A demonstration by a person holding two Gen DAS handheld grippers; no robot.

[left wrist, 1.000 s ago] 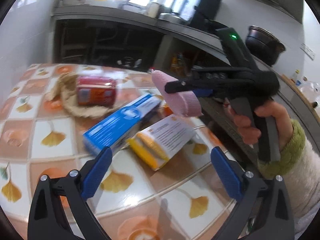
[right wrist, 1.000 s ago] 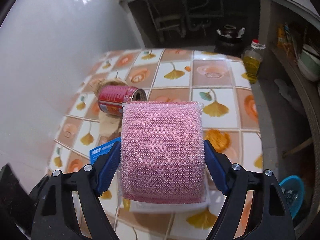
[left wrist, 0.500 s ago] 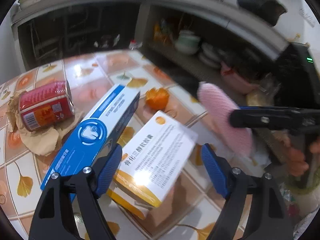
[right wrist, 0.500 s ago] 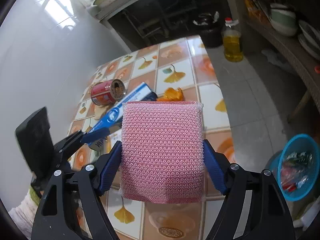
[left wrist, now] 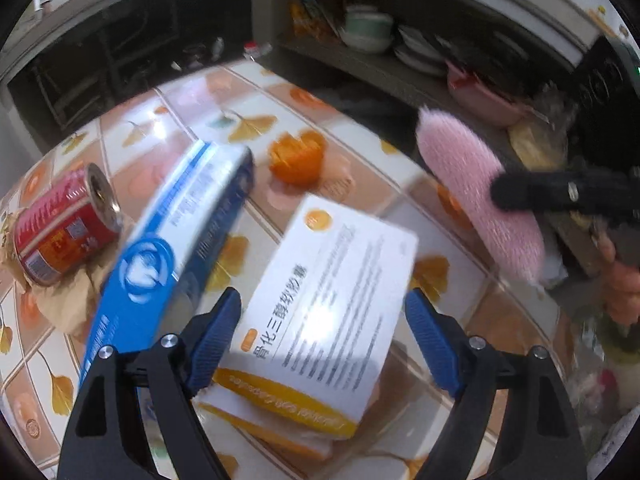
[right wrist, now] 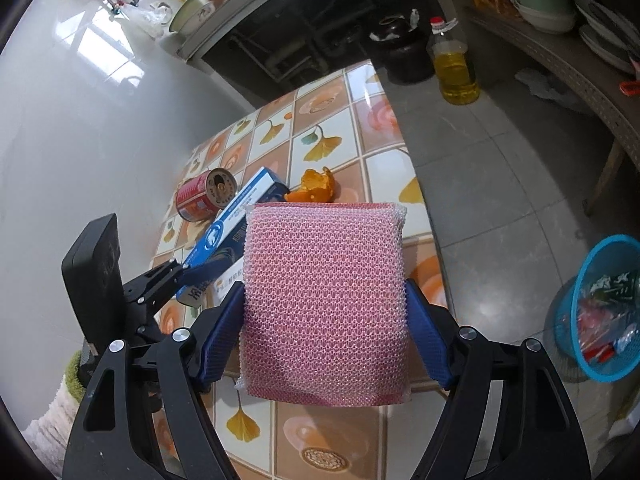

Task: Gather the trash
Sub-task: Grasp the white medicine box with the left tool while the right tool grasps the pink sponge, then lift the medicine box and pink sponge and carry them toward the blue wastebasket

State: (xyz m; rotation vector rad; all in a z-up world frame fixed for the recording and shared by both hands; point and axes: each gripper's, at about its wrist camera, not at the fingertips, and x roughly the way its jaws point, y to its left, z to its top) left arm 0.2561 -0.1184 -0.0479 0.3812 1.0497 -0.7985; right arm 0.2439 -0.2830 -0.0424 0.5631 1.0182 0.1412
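Note:
My left gripper (left wrist: 322, 300) hangs low over a white and yellow box (left wrist: 328, 240) on the tiled table. Its jaws straddle the box and are opening; the pads do not press on it. Beside the box lie a long blue box (left wrist: 172, 248), a red can (left wrist: 60, 232) on brown paper (left wrist: 68, 304), and an orange peel (left wrist: 296, 158). My right gripper (right wrist: 326, 290) is shut on a pink mesh sponge (right wrist: 324, 304) above the table's near edge. The sponge (left wrist: 480, 192) also shows at the right of the left wrist view.
A blue basket (right wrist: 600, 312) holding wrappers stands on the floor right of the table (right wrist: 332, 432). An oil bottle (right wrist: 454, 68) and a dark pot stand on the floor beyond it. Shelves with dishes (left wrist: 368, 32) run along the right.
My left gripper has dropped and swung onto the white and yellow box, which now lies between its fingers. My right gripper has carried the sponge back towards the table's edge, bringing the blue basket into view.

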